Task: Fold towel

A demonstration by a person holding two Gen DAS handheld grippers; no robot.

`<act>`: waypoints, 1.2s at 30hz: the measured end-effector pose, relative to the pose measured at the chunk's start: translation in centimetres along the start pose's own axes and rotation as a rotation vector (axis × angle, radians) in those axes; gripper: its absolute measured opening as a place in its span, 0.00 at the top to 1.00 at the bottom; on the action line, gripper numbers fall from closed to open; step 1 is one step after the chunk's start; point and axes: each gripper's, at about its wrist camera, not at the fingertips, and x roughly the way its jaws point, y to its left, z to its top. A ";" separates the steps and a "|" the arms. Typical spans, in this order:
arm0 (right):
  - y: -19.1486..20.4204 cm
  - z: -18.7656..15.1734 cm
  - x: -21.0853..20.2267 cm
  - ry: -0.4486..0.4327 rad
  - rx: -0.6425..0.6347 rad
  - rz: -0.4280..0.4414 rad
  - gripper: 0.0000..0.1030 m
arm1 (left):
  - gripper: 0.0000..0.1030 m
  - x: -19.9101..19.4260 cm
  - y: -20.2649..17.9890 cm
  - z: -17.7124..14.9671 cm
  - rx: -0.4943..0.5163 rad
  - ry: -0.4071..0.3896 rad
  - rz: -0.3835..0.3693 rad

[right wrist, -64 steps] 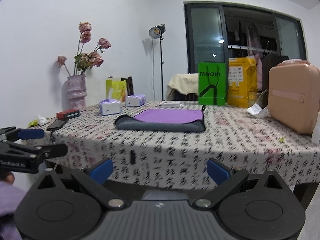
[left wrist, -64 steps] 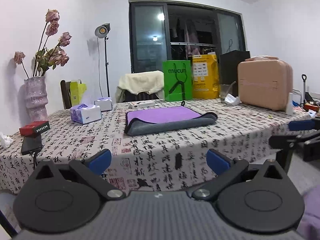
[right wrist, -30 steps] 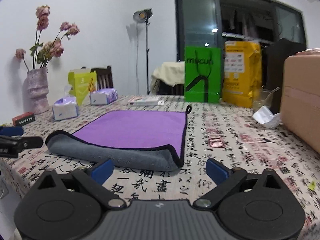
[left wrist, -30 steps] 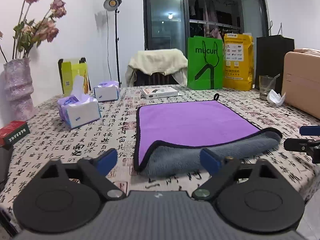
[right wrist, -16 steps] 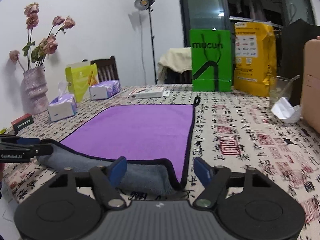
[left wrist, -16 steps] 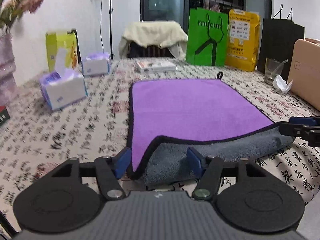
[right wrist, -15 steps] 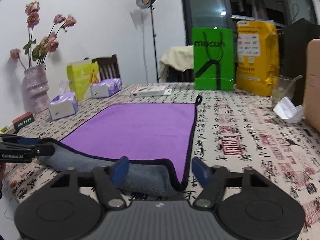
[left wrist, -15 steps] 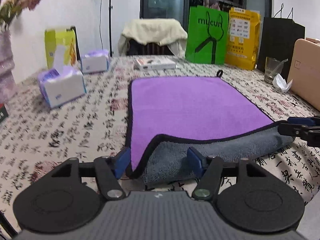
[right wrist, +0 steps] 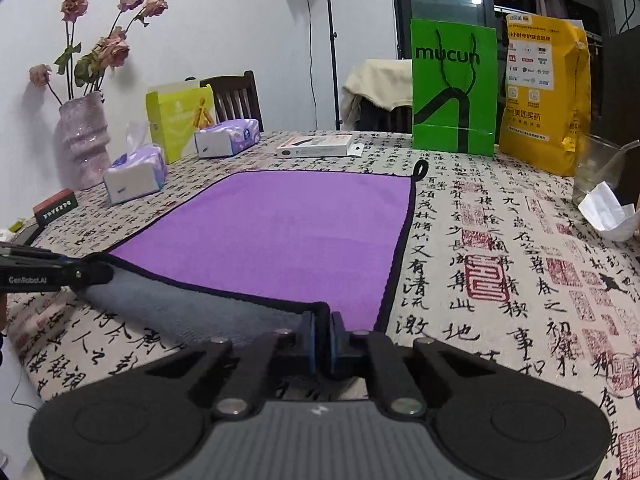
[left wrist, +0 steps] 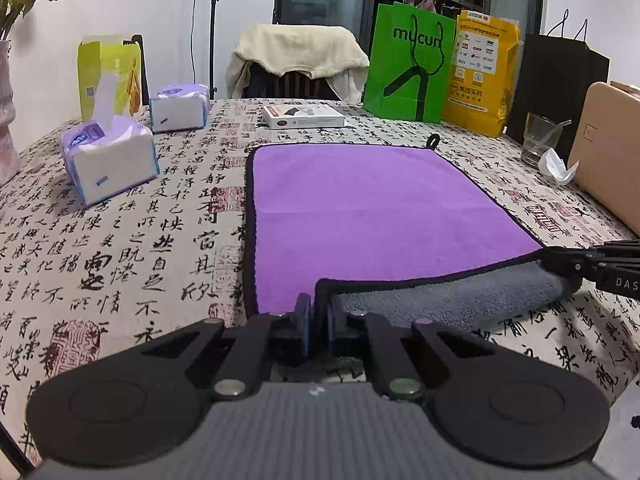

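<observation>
Left gripper (left wrist: pixel 316 322) pinches the near-left corner of the purple towel (left wrist: pixel 360 216), at 6 o'clock in its own view. Right gripper (right wrist: pixel 322 340) pinches the near-right corner likewise. Between them runs the turned-back grey edge; the towel's body lies flat on the patterned table (left wrist: pixel 120 240) toward 12 o'clock, away from both.

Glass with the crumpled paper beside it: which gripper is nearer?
Right. The right gripper, jaws shut on the towel, holds the near corner on the glass's side; the left gripper holds the other near corner, farther away.
</observation>
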 end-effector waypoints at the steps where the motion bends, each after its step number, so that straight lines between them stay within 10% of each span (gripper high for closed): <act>1: -0.1 0.1 0.0 -0.003 0.001 -0.001 0.95 | 0.93 0.0 0.0 0.2 0.001 -0.005 0.002; 36: -4.3 11.3 9.3 -0.040 -0.051 0.004 0.95 | 0.94 10.1 3.4 13.0 0.024 -0.027 -0.003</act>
